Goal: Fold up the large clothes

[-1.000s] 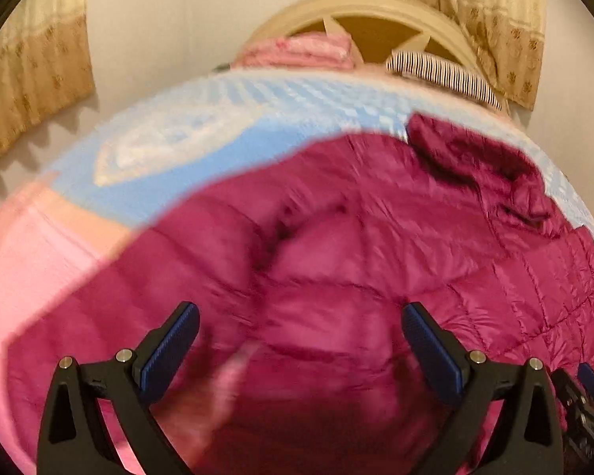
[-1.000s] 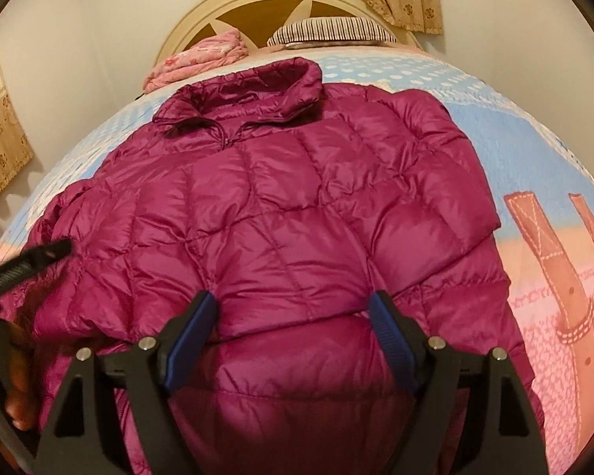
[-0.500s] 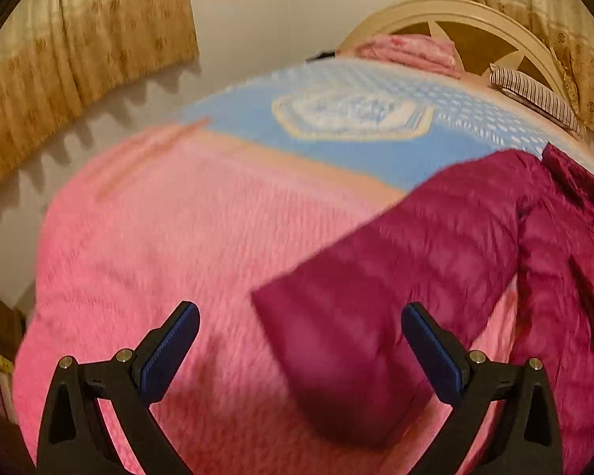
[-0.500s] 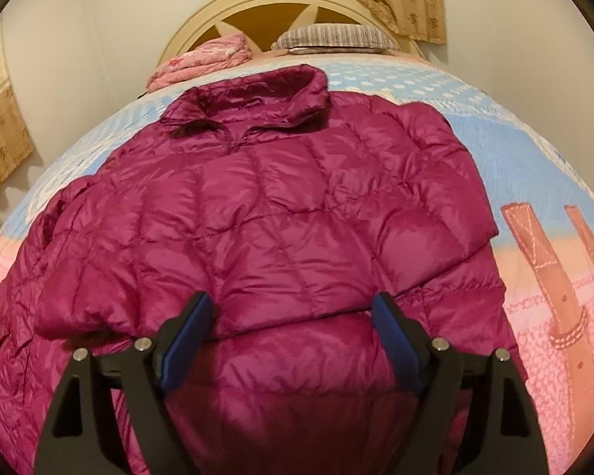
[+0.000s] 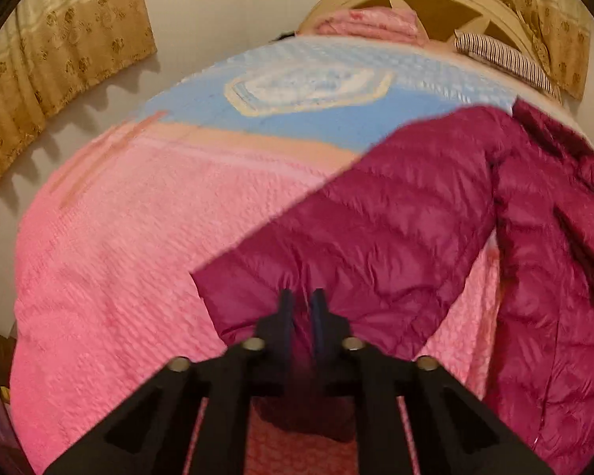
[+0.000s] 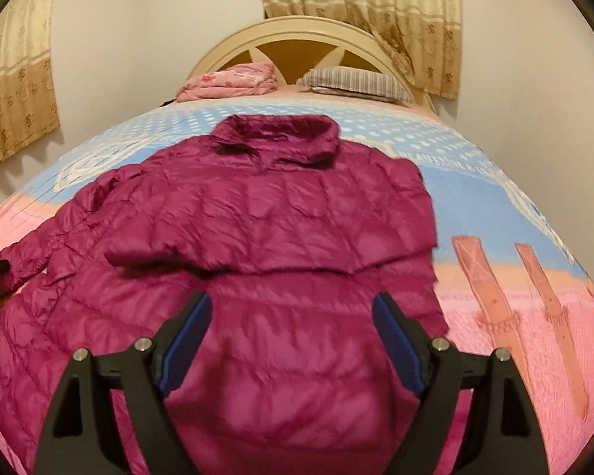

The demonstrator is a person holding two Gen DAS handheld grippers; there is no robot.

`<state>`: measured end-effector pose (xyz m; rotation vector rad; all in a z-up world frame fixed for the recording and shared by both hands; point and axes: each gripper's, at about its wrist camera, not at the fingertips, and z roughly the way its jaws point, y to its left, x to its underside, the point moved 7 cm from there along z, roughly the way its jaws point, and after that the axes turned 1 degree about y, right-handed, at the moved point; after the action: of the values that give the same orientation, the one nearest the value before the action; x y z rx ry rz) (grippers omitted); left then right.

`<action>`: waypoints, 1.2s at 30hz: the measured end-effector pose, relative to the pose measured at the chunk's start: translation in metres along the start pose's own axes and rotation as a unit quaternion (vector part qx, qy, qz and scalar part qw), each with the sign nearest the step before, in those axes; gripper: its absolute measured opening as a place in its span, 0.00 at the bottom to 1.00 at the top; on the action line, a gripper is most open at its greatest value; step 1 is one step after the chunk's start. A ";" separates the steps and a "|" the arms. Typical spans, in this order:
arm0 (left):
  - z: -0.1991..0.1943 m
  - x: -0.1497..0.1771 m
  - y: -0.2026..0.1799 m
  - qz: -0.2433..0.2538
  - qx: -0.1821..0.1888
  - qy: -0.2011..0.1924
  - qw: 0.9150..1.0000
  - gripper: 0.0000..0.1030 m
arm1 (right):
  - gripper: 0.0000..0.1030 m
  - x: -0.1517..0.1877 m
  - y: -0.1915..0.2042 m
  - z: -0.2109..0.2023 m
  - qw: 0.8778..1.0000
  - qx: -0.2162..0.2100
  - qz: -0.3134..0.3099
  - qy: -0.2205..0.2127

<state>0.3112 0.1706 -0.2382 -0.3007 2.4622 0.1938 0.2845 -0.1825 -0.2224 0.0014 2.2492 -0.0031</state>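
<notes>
The left gripper point(image 5: 301, 312) pinches the cuff of the magenta quilted puffer jacket point(image 6: 281, 237) – spread mid-bed, collar at twelve o'clock; the right gripper point(image 6: 291, 340) hovers spread. Slick fabric could slip free.

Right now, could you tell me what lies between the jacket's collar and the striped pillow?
Only bare blue dotted bedspread between the jacket's collar and the striped pillow, seen in the right wrist view.
</notes>
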 end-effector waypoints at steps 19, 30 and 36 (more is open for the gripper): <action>-0.018 -0.002 0.025 -0.081 0.072 -0.003 0.994 0.02 | 0.83 0.024 -0.048 0.011 0.997 -0.010 0.073 0.035; 0.005 0.036 0.023 -0.098 0.099 -0.026 0.990 0.02 | 0.83 0.032 -0.043 0.020 0.997 -0.001 0.054 0.061; -0.012 0.039 0.026 -0.104 0.138 -0.029 0.985 0.06 | 0.83 0.034 -0.041 0.024 0.996 0.000 0.051 0.073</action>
<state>0.2677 0.1864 -0.2508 -0.4213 2.3433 -0.2221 0.2818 -0.2238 -0.2643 0.1203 2.3922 0.0544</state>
